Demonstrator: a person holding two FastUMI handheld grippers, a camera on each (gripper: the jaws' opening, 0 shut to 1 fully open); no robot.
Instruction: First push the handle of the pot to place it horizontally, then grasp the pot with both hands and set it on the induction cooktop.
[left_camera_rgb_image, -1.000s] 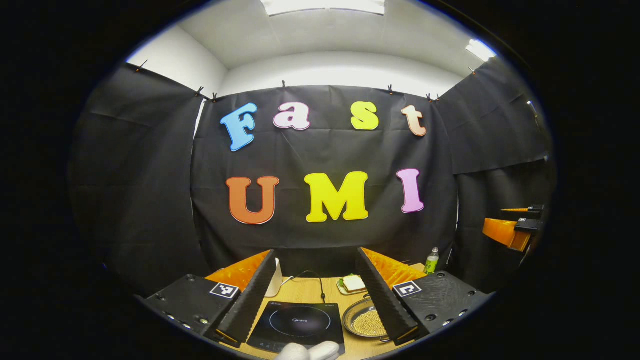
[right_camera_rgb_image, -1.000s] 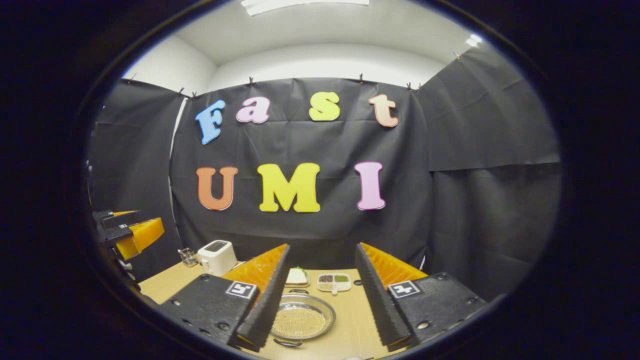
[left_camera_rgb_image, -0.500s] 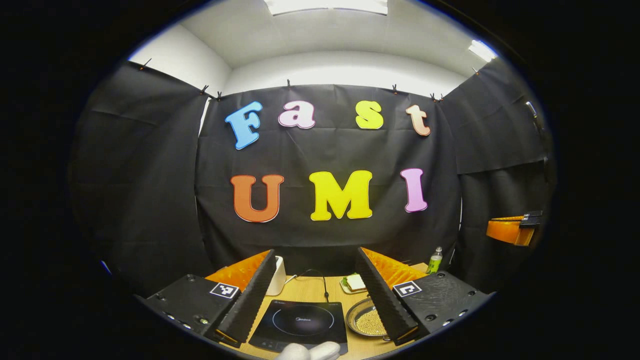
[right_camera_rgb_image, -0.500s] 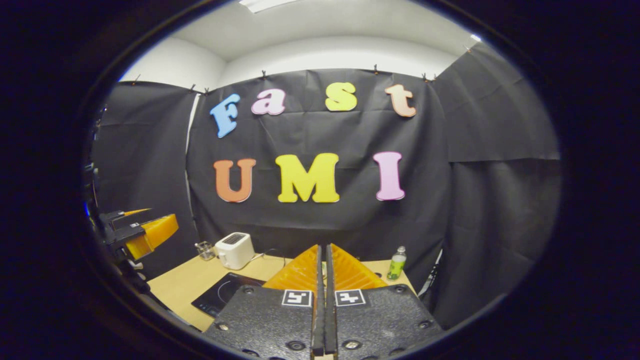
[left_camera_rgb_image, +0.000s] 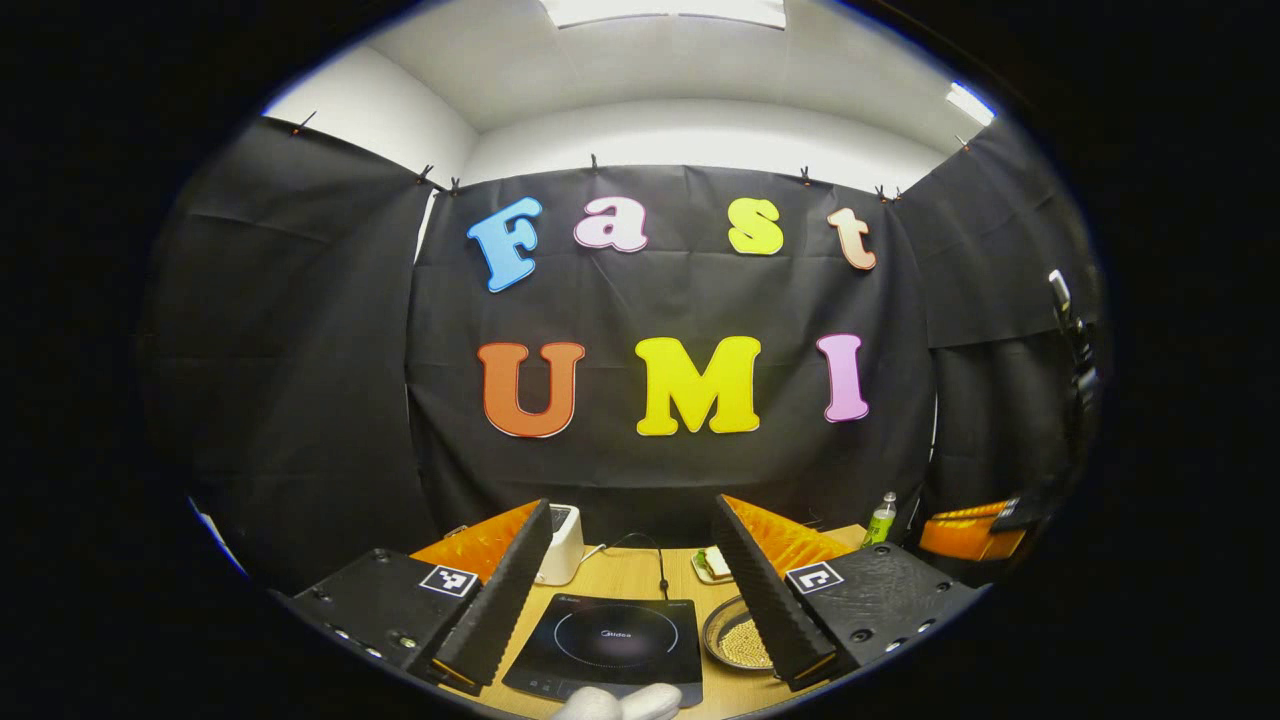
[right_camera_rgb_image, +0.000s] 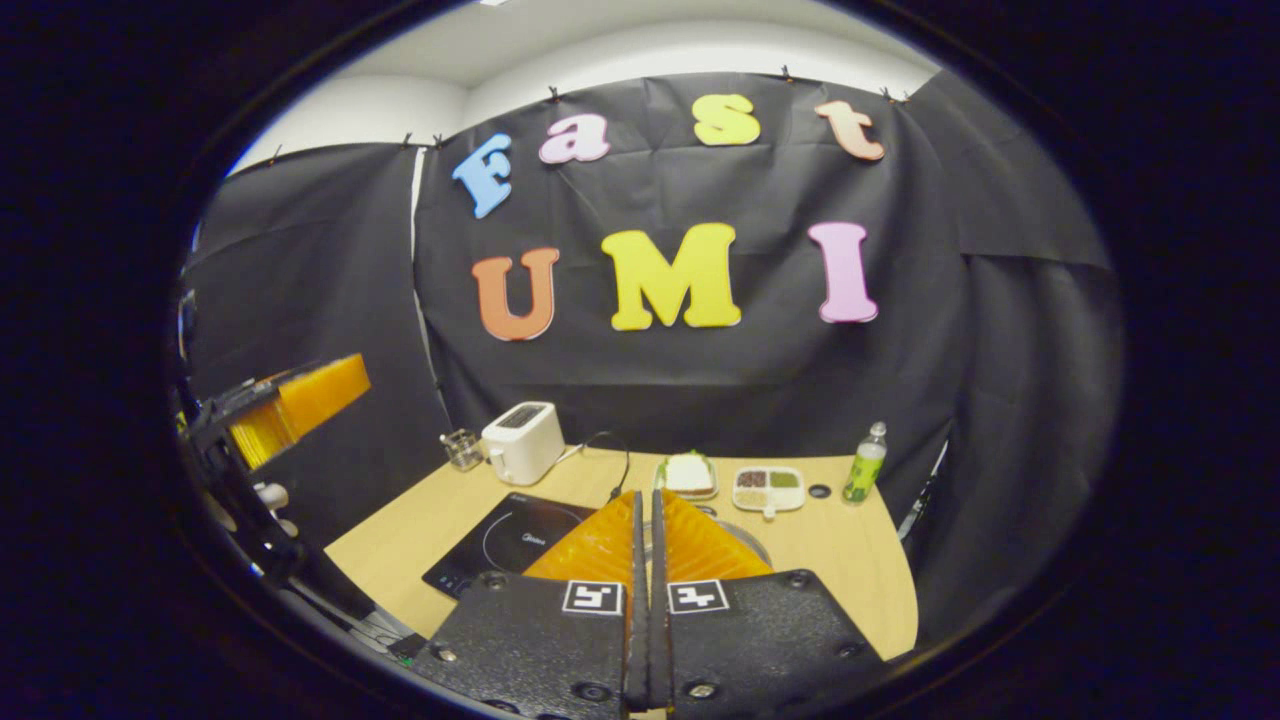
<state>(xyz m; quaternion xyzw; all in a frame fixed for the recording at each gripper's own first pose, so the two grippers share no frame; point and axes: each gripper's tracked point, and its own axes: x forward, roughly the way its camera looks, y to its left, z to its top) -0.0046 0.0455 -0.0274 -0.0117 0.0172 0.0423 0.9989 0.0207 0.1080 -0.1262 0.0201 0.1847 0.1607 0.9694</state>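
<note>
On the wooden table (right_camera_rgb_image: 860, 560), backed by the black cloth wall, the things sit in a loose row with bare wood toward the near right edge and the near left corner. In the right gripper view the black cooktop (right_camera_rgb_image: 505, 545) lies flat at the left of the middle, with a white toaster (right_camera_rgb_image: 522, 441) and a small clear glass (right_camera_rgb_image: 461, 449) behind it near the far left edge. A plate with a sandwich (right_camera_rgb_image: 688, 474), a white divided dish (right_camera_rgb_image: 767, 487) and a green bottle (right_camera_rgb_image: 864, 463) stand along the far side, well apart from the cooktop. The right gripper (right_camera_rgb_image: 646, 530) has its two fingers pressed together with nothing between them, and they hang above the table. The rim of the pot (right_camera_rgb_image: 752, 540) peeks out just to the right of those fingers, mostly hidden behind them; its handle cannot be made out. In the left gripper view the left gripper (left_camera_rgb_image: 632, 560) holds its fingers wide apart above the near edge, with the cooktop (left_camera_rgb_image: 612, 648) between them. The pot (left_camera_rgb_image: 735, 640), with pale grains inside, lies just right of the cooktop, partly behind the right-hand finger and not touching it.
</note>
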